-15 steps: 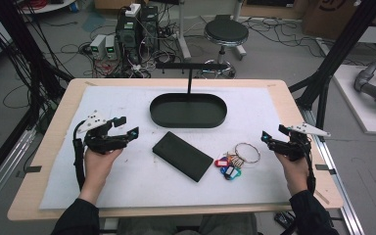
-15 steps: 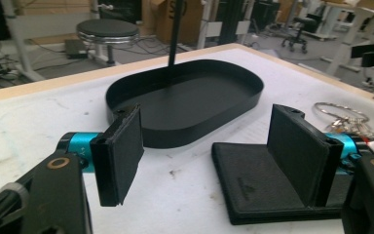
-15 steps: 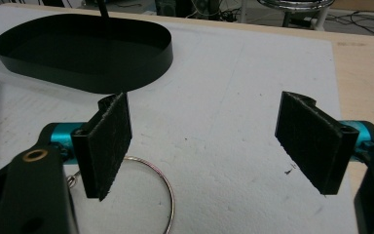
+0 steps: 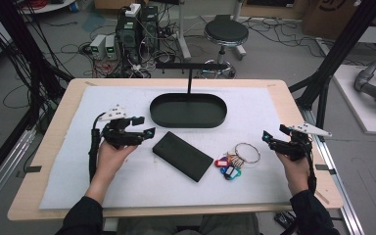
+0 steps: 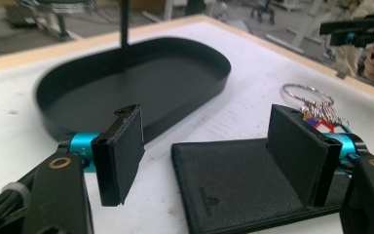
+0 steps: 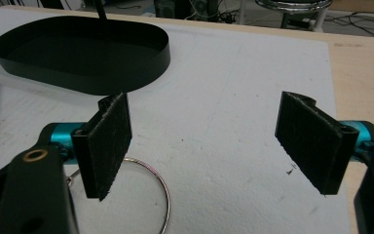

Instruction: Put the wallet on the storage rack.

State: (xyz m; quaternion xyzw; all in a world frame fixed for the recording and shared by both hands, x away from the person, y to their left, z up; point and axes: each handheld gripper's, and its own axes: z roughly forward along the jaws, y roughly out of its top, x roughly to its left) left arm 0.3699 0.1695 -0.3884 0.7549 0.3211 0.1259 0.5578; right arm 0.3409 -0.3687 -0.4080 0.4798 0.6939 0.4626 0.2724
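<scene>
Tongs are both gaping, grasping nothing. Left tongs (image 4: 143,126) are hovering left of centre beside the wallet (image 4: 182,155); right tongs (image 4: 272,136) are hovering at right, near the keys (image 4: 236,159).

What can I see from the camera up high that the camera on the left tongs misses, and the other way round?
From the high view alone: the person's left hand gripping the left tongs, the stool and the boxes and cables on the floor behind the table.

From the left gripper view alone: close detail, such as the small stamped logo on the black wallet and the padded faces of the open jaws.

Both share the oval black tray, the wallet, the key ring with coloured tags and the right tongs.
</scene>
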